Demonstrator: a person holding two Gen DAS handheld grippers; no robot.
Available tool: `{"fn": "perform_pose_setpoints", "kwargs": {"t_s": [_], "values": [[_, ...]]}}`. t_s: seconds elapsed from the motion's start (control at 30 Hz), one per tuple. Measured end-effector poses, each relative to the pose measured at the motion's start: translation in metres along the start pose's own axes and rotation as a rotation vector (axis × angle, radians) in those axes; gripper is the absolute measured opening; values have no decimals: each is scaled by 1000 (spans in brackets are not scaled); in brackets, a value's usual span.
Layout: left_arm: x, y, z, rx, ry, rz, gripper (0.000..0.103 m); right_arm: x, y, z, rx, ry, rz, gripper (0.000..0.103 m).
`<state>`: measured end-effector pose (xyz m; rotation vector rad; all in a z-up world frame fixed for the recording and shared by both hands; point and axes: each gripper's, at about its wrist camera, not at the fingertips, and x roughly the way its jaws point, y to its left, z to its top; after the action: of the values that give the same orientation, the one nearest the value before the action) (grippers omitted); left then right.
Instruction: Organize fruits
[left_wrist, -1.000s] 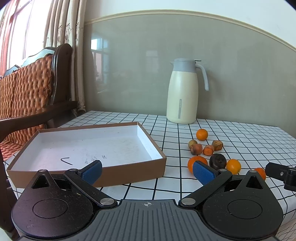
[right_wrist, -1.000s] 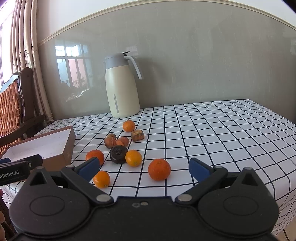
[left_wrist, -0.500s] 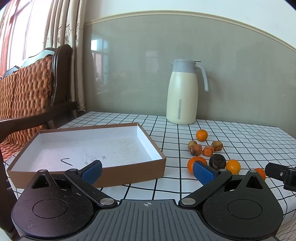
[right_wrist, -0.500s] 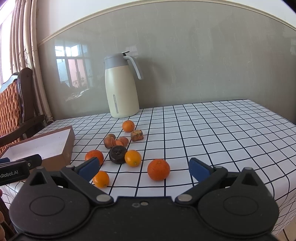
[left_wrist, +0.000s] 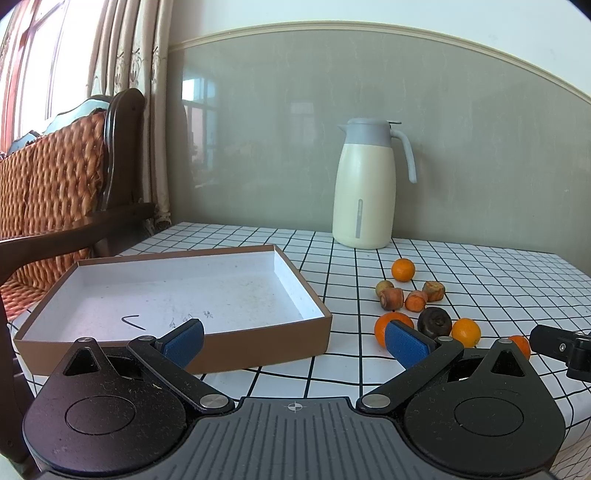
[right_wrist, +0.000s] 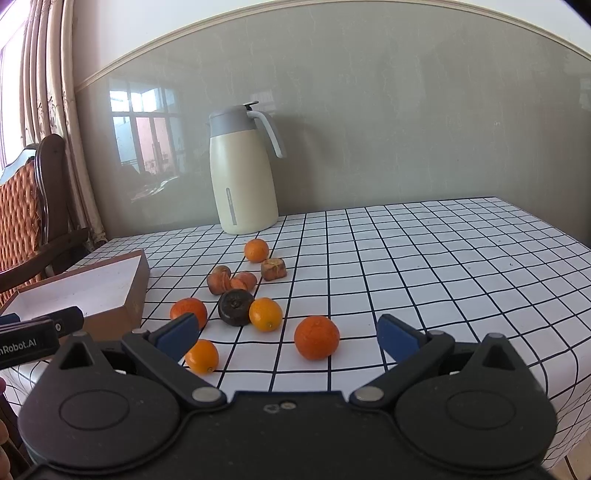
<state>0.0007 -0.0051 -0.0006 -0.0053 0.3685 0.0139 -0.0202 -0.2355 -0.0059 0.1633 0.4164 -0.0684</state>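
Several small oranges and brownish fruits lie loose on the checked tablecloth. In the right wrist view the nearest orange (right_wrist: 316, 337) lies just ahead of my open, empty right gripper (right_wrist: 288, 334), with a smaller orange (right_wrist: 201, 355) by its left finger. A dark fruit (right_wrist: 235, 307) sits behind them. An empty brown cardboard box (left_wrist: 173, 291) with a white inside stands at the left. My left gripper (left_wrist: 295, 339) is open and empty, by the box's near right corner. An orange (left_wrist: 380, 326) shows behind its right finger.
A cream thermos jug (left_wrist: 364, 184) with a grey lid stands at the back of the table by the wall. A wooden chair (left_wrist: 55, 177) with woven cushions stands left of the table. The table's right edge (right_wrist: 561, 354) drops off nearby.
Both grippers have drifted very slightly; the fruits and box sit a touch lower or further in view. Nothing was taken hold of or let go.
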Motion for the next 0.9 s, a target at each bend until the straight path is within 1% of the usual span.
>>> {"fn": "perform_pose_setpoints", "kwargs": {"t_s": [0.67,0.9], "values": [[0,-3,0,18,-1,-14,103,1,0,0,-4,-3,-2,97],[-1,-7,-1,37,-3,-26,103,2,1,0,-10,4,2,92]]}}
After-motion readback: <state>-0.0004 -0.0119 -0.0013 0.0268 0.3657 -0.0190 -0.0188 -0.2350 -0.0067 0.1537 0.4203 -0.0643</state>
